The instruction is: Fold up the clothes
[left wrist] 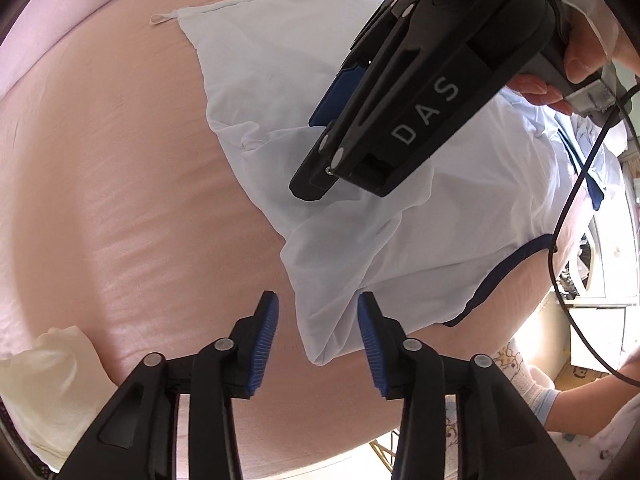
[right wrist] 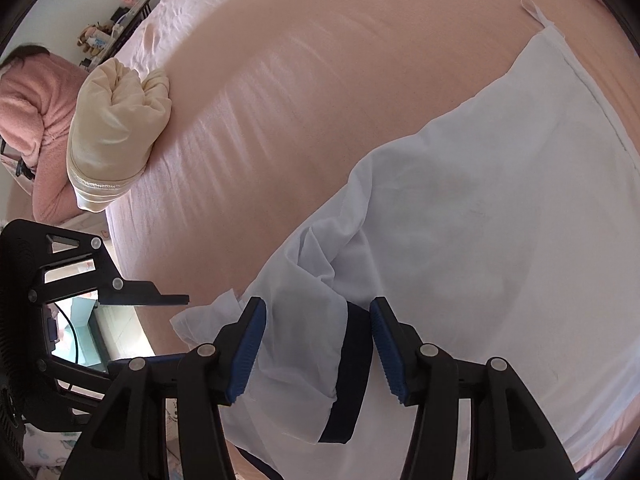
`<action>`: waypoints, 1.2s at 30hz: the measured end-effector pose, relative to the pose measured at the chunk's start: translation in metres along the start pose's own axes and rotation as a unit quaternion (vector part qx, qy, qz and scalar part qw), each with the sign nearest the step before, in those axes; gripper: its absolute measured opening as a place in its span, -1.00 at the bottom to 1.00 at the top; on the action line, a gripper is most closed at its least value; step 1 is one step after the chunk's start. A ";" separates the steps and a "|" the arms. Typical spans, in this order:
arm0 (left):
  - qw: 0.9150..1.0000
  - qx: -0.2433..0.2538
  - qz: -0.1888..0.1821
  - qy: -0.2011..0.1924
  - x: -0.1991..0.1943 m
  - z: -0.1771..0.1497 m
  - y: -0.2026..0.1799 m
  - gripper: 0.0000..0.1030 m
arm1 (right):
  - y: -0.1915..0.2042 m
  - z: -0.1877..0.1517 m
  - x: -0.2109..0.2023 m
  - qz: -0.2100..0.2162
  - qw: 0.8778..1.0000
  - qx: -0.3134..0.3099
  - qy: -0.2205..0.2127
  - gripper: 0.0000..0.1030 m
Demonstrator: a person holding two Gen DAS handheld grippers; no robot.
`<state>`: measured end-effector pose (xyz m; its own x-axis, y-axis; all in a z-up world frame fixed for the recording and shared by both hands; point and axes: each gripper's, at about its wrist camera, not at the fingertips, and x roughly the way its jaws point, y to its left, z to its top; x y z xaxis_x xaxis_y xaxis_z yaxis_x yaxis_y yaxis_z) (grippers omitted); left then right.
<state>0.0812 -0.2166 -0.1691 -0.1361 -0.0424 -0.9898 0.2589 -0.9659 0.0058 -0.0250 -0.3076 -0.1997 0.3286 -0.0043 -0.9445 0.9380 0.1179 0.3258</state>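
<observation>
Nearest in the right wrist view, the right gripper [right wrist: 318, 344] is seen spread, its blue pads either side of a navy-cuffed sleeve [right wrist: 320, 360] of the pale blue garment [right wrist: 500, 220]; whether the pads touch the cloth cannot be told, but nothing is pinched. In the left wrist view the left gripper [left wrist: 318, 320] is likewise spread, with a folded corner [left wrist: 320, 344] of the garment lying just ahead of the gap between its fingers. The garment itself is spread, partly doubled over, on the pink bed sheet [left wrist: 120, 180].

A likely fault is judged to be a thin grasp: were either tool closed on only one layer of the loose, rumpled cloth, the layers could be dragged apart and the fold skewed. The sheet beneath could also be caught.

Farther off, a cream folded garment [right wrist: 116, 132] rests near the bed's edge. Only the right view shows a person in a pink top [right wrist: 36, 120] beyond it; only the left view shows the right tool's body and the hand [left wrist: 576, 52] holding it.
</observation>
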 end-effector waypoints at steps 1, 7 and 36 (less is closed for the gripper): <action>1.000 0.008 0.005 0.002 0.000 -0.001 -0.003 -0.05 | -0.001 -0.001 0.000 0.004 1.000 0.003 -0.001 0.04; 0.997 0.060 0.044 -0.006 0.010 0.004 -0.019 -0.02 | -0.010 -0.006 0.001 0.029 0.999 0.023 -0.006 0.03; 0.994 0.103 0.040 -0.011 0.031 -0.027 -0.069 -0.71 | -0.051 -0.039 -0.010 -0.092 0.991 0.099 -0.024 -0.72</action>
<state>0.0855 -0.1447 -0.2039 -0.1448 -0.1242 -0.9816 0.0691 -0.9909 0.1152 -0.0802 -0.2751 -0.2089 0.1506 -0.0562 -0.9870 0.9842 -0.0859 0.1550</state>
